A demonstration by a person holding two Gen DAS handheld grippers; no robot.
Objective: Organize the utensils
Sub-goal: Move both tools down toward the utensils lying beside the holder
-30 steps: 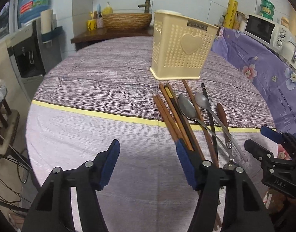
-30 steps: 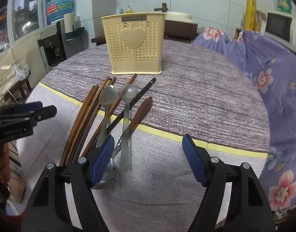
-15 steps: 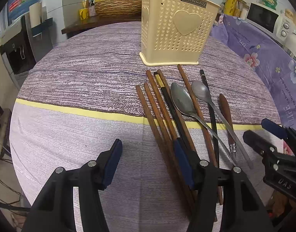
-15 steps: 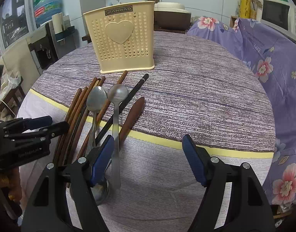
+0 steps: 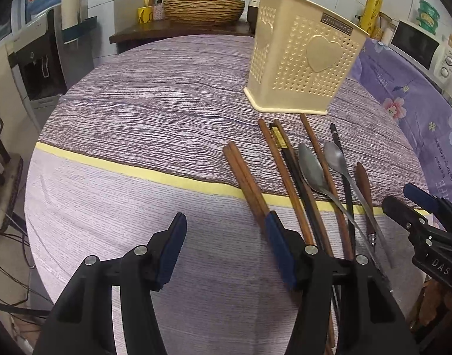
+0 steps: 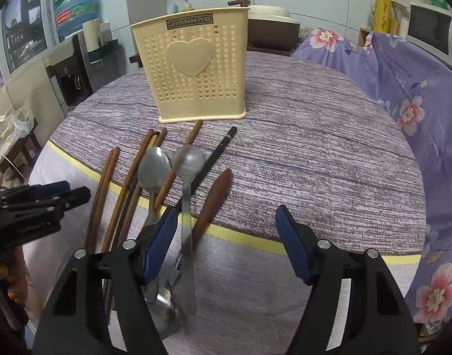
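A cream perforated utensil holder point(image 5: 302, 68) with a heart stands upright at the back of the round table; it also shows in the right wrist view point(image 6: 193, 71). In front of it lie several brown chopsticks point(image 5: 246, 177), a black chopstick point(image 6: 217, 153), two metal spoons point(image 6: 187, 159) and a brown-handled utensil point(image 6: 214, 198), side by side. My left gripper point(image 5: 226, 245) is open and empty, its right finger over the leftmost chopstick pair. My right gripper point(image 6: 226, 236) is open and empty, its left finger over the spoon handles.
The table wears a purple wood-grain cloth with a yellow stripe point(image 5: 137, 171). A floral purple cover point(image 6: 403, 88) drapes furniture on the right. A water dispenser point(image 5: 39, 59) stands left, a woven basket point(image 5: 202, 9) on a counter behind, a microwave point(image 5: 418, 44) far right.
My left gripper has pulled back and shifted left, so the holder looks farther off. My right gripper has edged closer to the utensils. Both stay open.
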